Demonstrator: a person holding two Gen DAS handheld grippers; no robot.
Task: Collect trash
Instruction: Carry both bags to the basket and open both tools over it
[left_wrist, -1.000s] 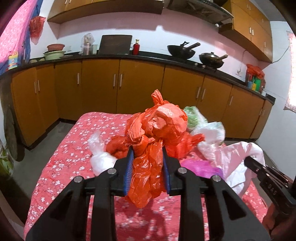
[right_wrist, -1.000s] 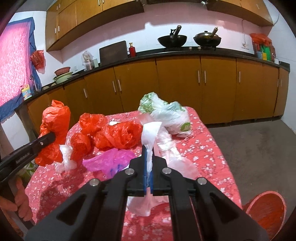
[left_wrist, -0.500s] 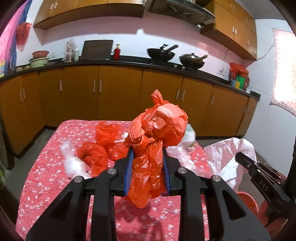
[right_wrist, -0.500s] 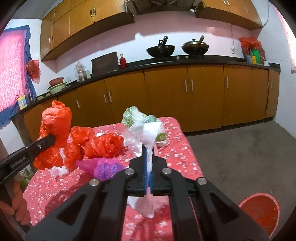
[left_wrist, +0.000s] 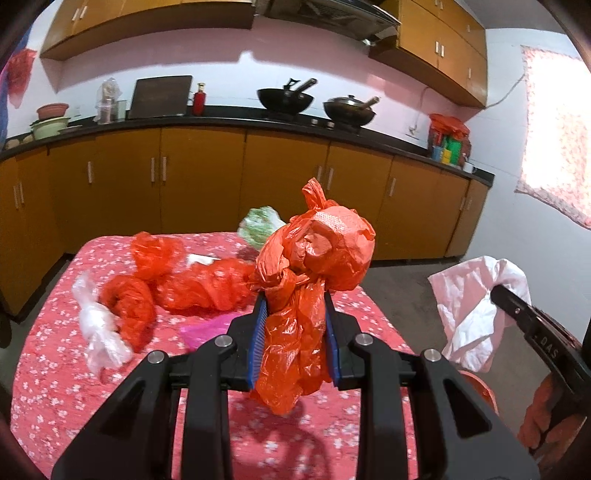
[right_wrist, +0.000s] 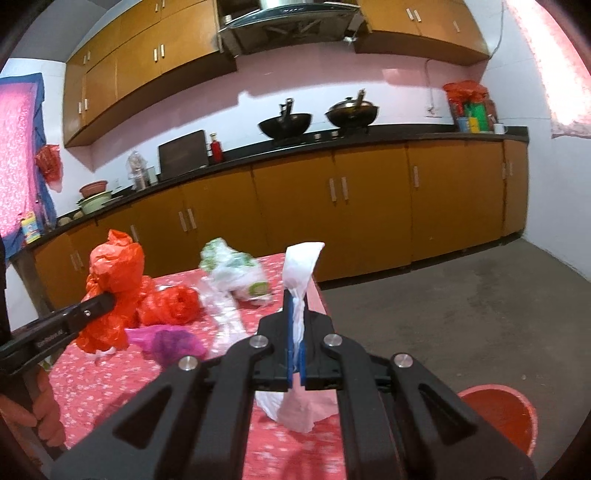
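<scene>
My left gripper is shut on a crumpled orange plastic bag and holds it above the table with the red flowered cloth. My right gripper is shut on a white plastic bag, held past the table's right edge; it also shows in the left wrist view. More trash lies on the table: orange bags, a clear bag, a magenta bag and a green-printed white bag.
A red bin stands on the concrete floor to the right of the table. Brown kitchen cabinets with a black counter, woks and bottles run along the far wall.
Both grippers have swung to the right with their bags held fast. The white bag now hangs beyond the table edge, and the red bin shows closer in the right wrist view.
</scene>
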